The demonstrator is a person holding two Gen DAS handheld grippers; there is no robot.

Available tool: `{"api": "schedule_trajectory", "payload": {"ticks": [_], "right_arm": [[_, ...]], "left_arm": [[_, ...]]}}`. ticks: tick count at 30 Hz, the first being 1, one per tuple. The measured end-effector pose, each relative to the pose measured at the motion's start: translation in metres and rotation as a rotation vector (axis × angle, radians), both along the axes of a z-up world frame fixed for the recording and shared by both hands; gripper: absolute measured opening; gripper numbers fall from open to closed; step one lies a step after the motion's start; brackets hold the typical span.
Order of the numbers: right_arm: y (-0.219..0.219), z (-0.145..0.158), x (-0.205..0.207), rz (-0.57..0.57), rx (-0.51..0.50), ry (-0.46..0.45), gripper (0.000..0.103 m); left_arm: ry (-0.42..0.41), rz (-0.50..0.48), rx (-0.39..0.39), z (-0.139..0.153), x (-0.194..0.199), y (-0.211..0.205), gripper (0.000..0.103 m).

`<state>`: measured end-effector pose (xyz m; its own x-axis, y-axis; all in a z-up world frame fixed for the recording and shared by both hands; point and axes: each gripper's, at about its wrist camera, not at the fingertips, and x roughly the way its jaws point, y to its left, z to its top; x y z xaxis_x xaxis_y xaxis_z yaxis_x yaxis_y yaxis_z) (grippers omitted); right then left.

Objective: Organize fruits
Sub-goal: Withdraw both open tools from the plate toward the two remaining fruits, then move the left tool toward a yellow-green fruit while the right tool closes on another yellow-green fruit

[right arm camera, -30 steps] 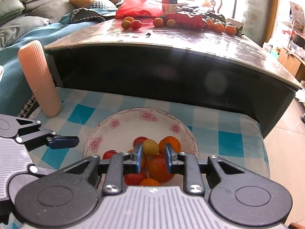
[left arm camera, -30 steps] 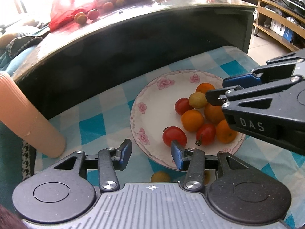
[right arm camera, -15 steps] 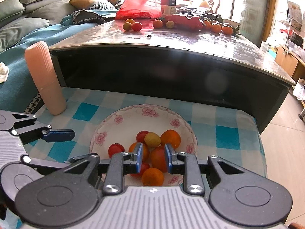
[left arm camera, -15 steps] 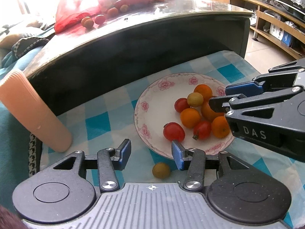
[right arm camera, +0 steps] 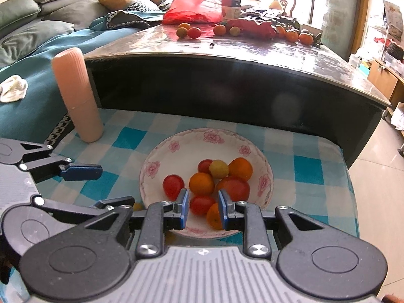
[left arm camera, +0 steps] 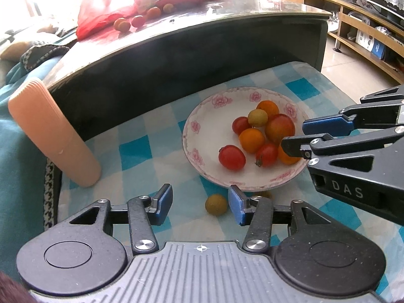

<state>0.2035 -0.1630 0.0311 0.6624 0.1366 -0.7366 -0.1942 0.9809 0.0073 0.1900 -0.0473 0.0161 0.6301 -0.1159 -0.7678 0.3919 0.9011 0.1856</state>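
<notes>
A white plate with pink flowers (left arm camera: 199, 136) (right arm camera: 161, 159) sits on a blue checked cloth and holds several red tomatoes and orange fruits (left arm camera: 251, 140) (right arm camera: 202, 183). A small yellow-green fruit (left arm camera: 216, 204) lies on the cloth in front of the plate, just ahead of my left gripper (left arm camera: 199, 205), which is open and empty. A second small fruit (left arm camera: 263, 194) peeks out behind its right finger. My right gripper (right arm camera: 202, 210) is open and empty above the plate's near edge; it also shows in the left wrist view (left arm camera: 295, 136).
A peach ribbed cylinder (left arm camera: 53, 131) (right arm camera: 75, 96) stands on the cloth at the left. A dark glossy table (right arm camera: 240, 50) rises behind, bearing a red plastic bag (right arm camera: 197, 7) and more fruits (right arm camera: 188, 31). A sofa with a teal cover (right arm camera: 38, 58) lies left.
Both grippers have pulled back and up from the plate. The small yellow-green fruit on the cloth has come fully into sight ahead of my left gripper. Both stay open.
</notes>
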Motion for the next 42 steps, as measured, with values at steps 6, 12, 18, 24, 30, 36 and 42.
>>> {"api": "schedule_trajectory", "payload": {"ticks": [6, 12, 18, 24, 30, 36, 42], "right_arm": [[0.001, -0.003, -0.008, 0.007, 0.001, 0.014, 0.039], [0.003, -0.015, -0.017, 0.016, 0.006, 0.057, 0.039], [0.008, -0.035, -0.02, 0.017, 0.041, 0.123, 0.039], [0.015, -0.054, -0.018, 0.001, 0.068, 0.131, 0.04], [0.019, -0.061, -0.008, -0.02, 0.129, 0.099, 0.041], [0.039, -0.067, -0.002, 0.027, 0.114, 0.097, 0.042], [0.048, -0.072, 0.002, 0.06, 0.089, 0.092, 0.041]], "left_arm": [[0.01, -0.007, 0.013, -0.004, -0.003, 0.006, 0.058], [0.031, -0.024, 0.045, -0.012, -0.007, 0.017, 0.06], [0.058, -0.027, 0.046, -0.021, -0.007, 0.034, 0.06], [0.069, -0.025, 0.027, -0.021, -0.008, 0.046, 0.061], [0.077, -0.025, 0.018, -0.023, -0.006, 0.051, 0.062], [0.089, -0.015, 0.025, -0.028, -0.003, 0.056, 0.062], [0.099, -0.01, 0.035, -0.032, -0.004, 0.06, 0.062]]}}
